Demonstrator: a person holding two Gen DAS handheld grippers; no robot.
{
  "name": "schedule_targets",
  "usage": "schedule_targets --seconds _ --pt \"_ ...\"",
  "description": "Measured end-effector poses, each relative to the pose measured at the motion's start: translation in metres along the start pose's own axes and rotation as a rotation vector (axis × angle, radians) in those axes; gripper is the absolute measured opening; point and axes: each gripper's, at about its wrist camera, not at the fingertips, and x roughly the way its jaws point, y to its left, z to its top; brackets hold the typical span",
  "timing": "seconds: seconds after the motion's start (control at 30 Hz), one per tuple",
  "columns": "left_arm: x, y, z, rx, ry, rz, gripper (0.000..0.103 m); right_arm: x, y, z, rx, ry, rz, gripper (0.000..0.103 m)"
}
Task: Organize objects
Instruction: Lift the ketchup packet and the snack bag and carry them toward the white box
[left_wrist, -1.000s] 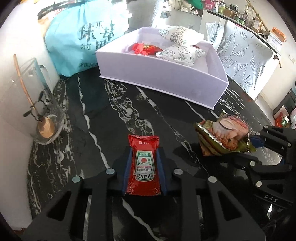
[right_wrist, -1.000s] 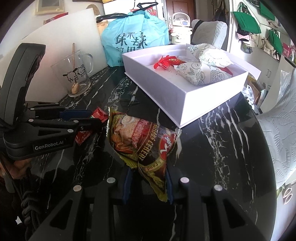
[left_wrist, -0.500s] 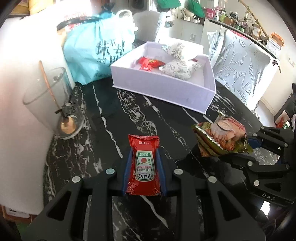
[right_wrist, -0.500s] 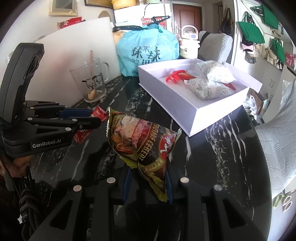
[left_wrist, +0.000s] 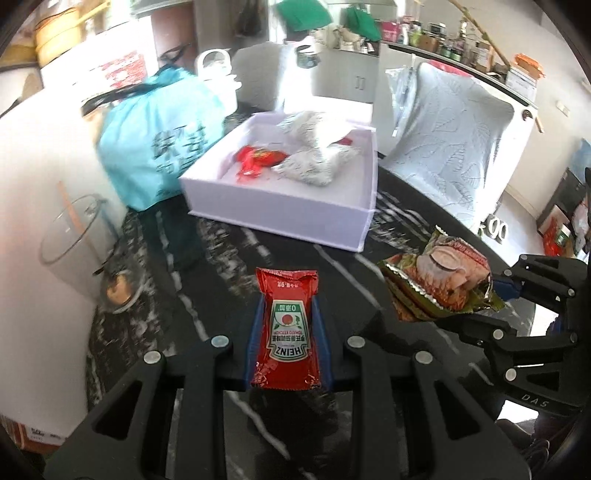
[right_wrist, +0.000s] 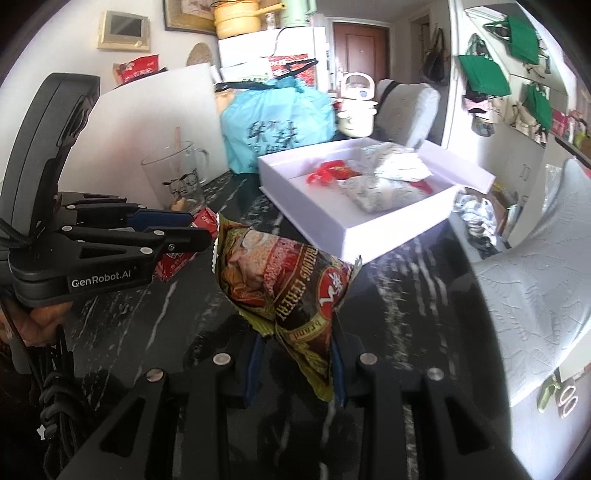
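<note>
My left gripper is shut on a red Heinz ketchup packet and holds it above the black marble table. My right gripper is shut on a brown cereal packet, also lifted; that packet shows in the left wrist view. The left gripper shows in the right wrist view with the ketchup packet. Ahead stands an open white box holding a red wrapped item and two white patterned pouches.
A glass mug with a wooden stirrer stands at the left by a white board. A blue plastic bag sits behind the box. A chair with a leaf-patterned cover stands at the right of the table.
Both grippers have risen and drawn back from the box with their packets held. The box and mug look smaller and farther away.
</note>
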Motion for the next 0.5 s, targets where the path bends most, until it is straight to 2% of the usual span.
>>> schedule_targets --seconds 0.2,0.5 --pt "0.008 -0.027 0.017 0.064 -0.005 -0.055 0.025 -0.014 -0.02 -0.001 0.039 -0.011 -0.052 0.031" --pt "0.018 -0.037 0.047 0.098 -0.019 -0.08 0.025 -0.019 -0.042 0.017 0.043 -0.032 -0.07 0.031"
